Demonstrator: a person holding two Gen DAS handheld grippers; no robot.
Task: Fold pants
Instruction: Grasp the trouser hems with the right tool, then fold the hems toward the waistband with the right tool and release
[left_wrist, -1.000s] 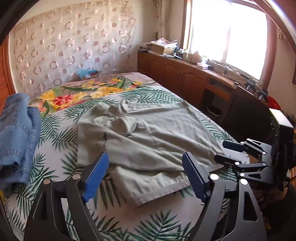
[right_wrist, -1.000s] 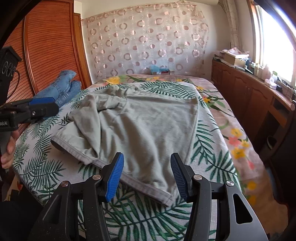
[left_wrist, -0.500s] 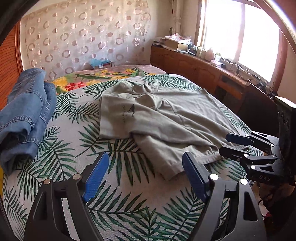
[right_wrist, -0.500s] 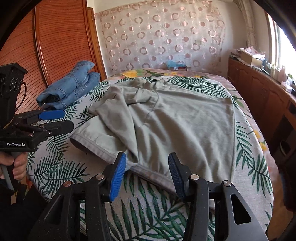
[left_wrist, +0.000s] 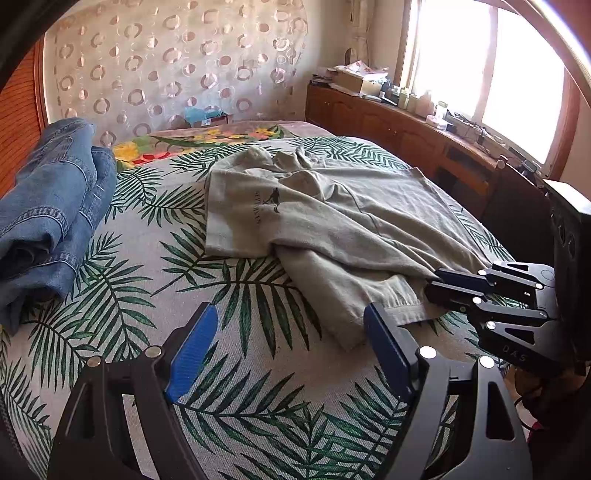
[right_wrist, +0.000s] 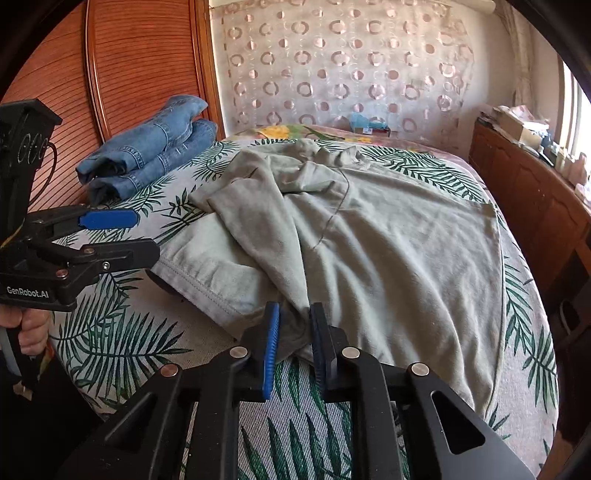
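Grey-green pants (right_wrist: 369, 236) lie crumpled on bed (right_wrist: 122, 343), one part flopped over other. Right gripper (right_wrist: 293, 332) clenched on near hem edge, ready to drag cloth flat. Left gripper (left_wrist: 288, 347) released, hovering above bedspread beside hem. Folded jeans (left_wrist: 51, 218) parked aside.

Your pants (left_wrist: 332, 225) (right_wrist: 369, 240) are pale grey-green, soft cloth, lying rumpled and mostly spread flat across the palm-leaf bed cover. One part is thrown over the rest in a loose diagonal fold, and a small dark print with lettering shows on the panel toward the jeans side. The far end is bunched into small lumps. A stitched hem runs along the near edge, where cloth is pinched and puckered between your right tongs.
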